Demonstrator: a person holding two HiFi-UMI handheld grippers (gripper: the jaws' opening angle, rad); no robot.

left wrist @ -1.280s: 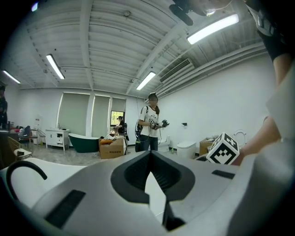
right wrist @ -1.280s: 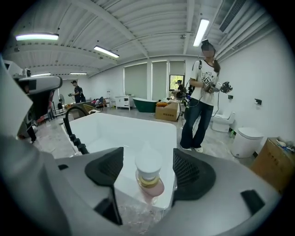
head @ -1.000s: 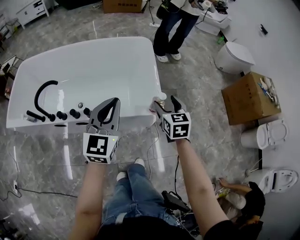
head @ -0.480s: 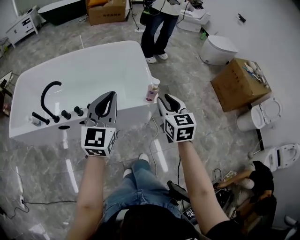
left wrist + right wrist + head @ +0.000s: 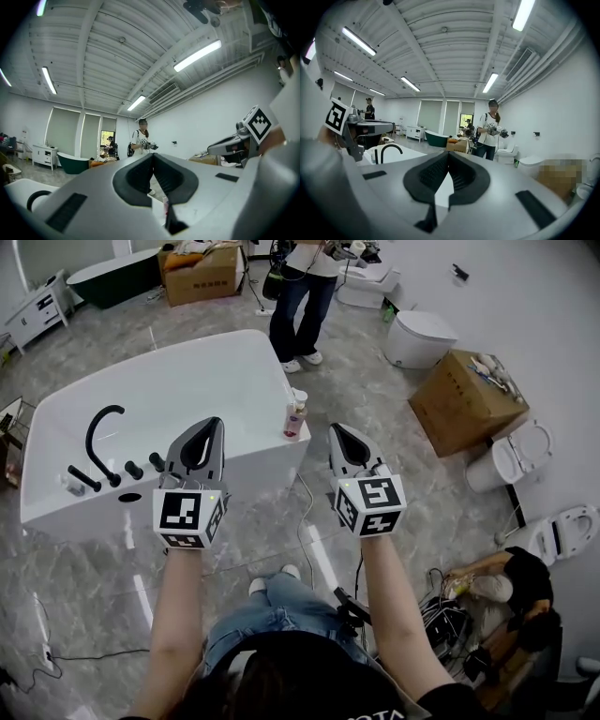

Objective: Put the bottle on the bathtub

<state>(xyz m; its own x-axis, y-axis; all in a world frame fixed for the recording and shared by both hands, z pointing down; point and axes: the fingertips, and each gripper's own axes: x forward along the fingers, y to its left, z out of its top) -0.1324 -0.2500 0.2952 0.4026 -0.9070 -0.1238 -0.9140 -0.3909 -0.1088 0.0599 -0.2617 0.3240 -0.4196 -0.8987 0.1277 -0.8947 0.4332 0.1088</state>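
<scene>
A small pink bottle with a white cap (image 5: 294, 418) stands upright on the near right corner of the white bathtub (image 5: 169, 381). It also peeks out low between the jaws in the left gripper view, bottle (image 5: 165, 204). My right gripper (image 5: 337, 432) is shut and empty, a short way right of the bottle and nearer to me. My left gripper (image 5: 210, 425) is shut and empty too, over the tub's near rim by the black knobs. Both gripper views look level across the room, left gripper (image 5: 153, 155) and right gripper (image 5: 448, 153), with the jaws pressed together.
A black faucet (image 5: 101, 424) and knobs sit on the tub's near left rim. A person (image 5: 302, 292) stands beyond the tub. A cardboard box (image 5: 464, 399) and toilets (image 5: 419, 337) are to the right. A cable (image 5: 302, 521) trails on the floor, and another person (image 5: 511, 582) crouches low right.
My right gripper has drawn back from the bottle and shut; the bottle stays standing on the tub corner. Both grippers and the head camera have pulled back from the tub.
</scene>
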